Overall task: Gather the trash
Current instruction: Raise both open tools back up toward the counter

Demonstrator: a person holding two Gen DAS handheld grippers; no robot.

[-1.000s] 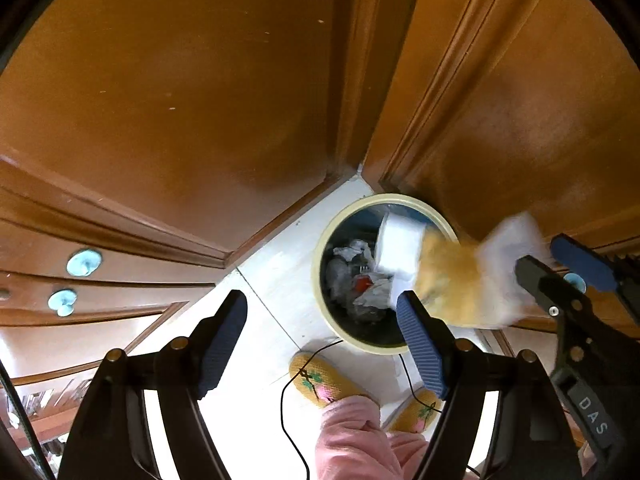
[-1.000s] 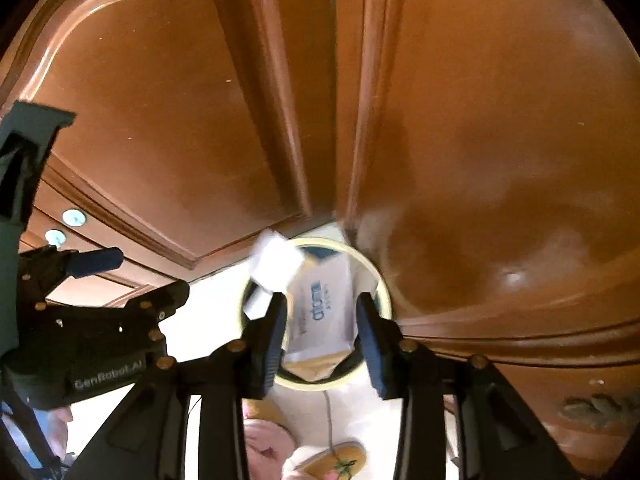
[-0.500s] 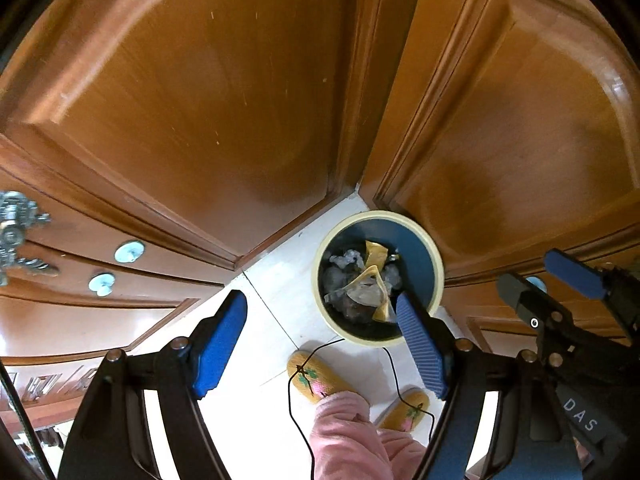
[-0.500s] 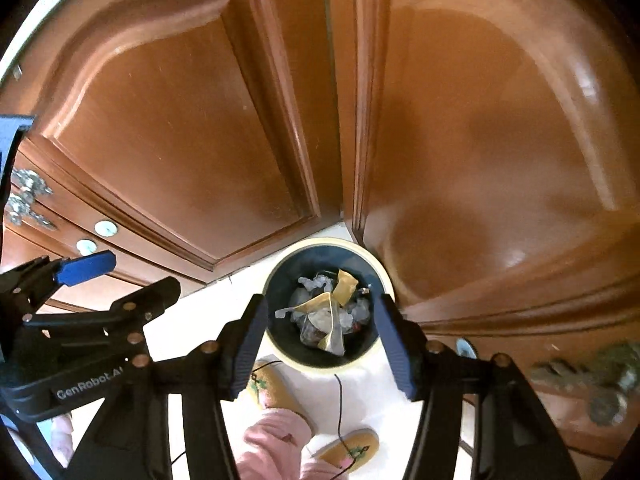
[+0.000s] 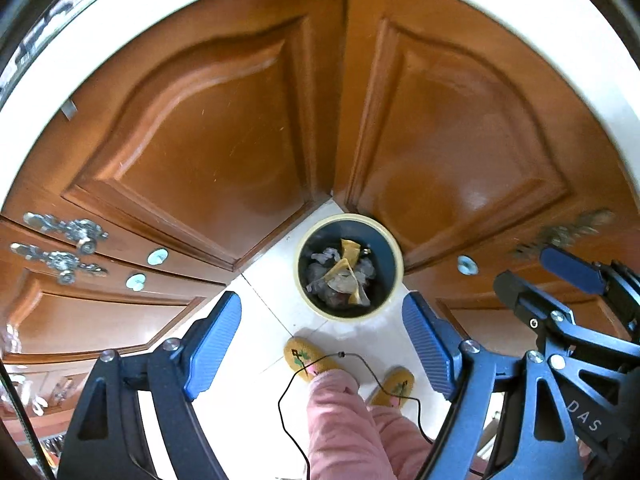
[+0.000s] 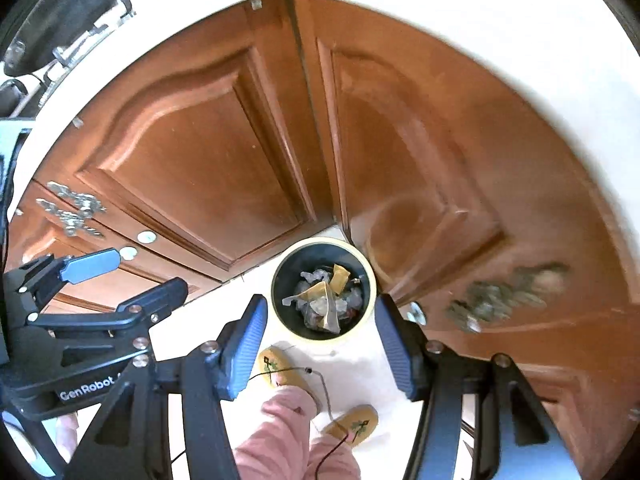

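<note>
Two views, both looking down at the floor. From the left wrist: left gripper (image 5: pixel 322 338) hanging spread wide and empty above the bin (image 5: pixel 349 266), crumpled trash (image 5: pixel 340 278) lying inside it, yellow scraps on top; right gripper (image 5: pixel 536 276) showing at the edge, marked "DAS". From the right wrist: right gripper (image 6: pixel 322 346) likewise spread and empty over the bin (image 6: pixel 324 288), trash (image 6: pixel 326 296) sitting inside; left gripper (image 6: pixel 124 276) alongside, open too, reading "GenRobot". Yellow slippers (image 6: pixel 280 366) standing just beside the bin.
</note>
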